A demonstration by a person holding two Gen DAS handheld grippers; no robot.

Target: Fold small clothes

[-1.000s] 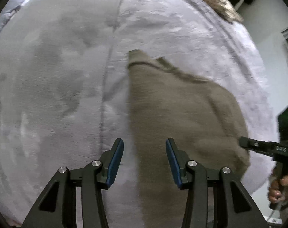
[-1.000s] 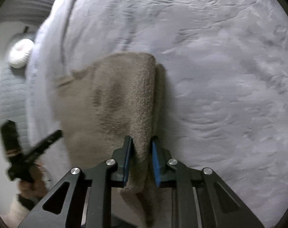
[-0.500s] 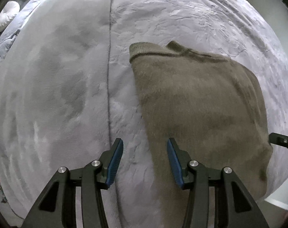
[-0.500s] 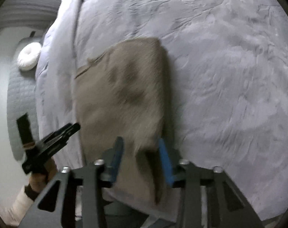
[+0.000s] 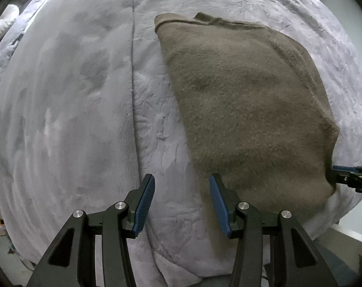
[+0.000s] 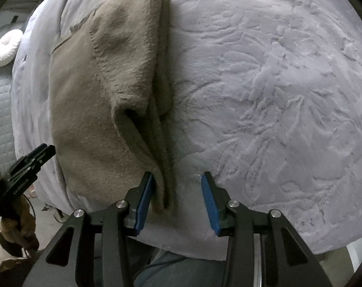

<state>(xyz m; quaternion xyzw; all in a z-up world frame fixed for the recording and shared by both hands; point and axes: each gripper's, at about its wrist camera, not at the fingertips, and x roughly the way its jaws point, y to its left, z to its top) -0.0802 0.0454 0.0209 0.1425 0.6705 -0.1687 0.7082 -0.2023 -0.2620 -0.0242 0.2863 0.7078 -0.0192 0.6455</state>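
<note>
Garment: I see the brown fleece garment (image 5: 247,110) folded flat on the grey bed cover (image 5: 73,95).
Left claw (image 5: 182,203): spread, empty, garment's edge at 1 o'clock.
Right claw (image 6: 177,199): spread, fold loose against its left pad.

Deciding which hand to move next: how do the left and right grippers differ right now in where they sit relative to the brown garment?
The right gripper has the brown garment's folded edge between its fingers, against one pad only; the left gripper has only grey blanket between its fingers. The right gripper sits at the garment's thick layered edge; the left sits beside its flat single edge. Both are open, gripping nothing.
</note>
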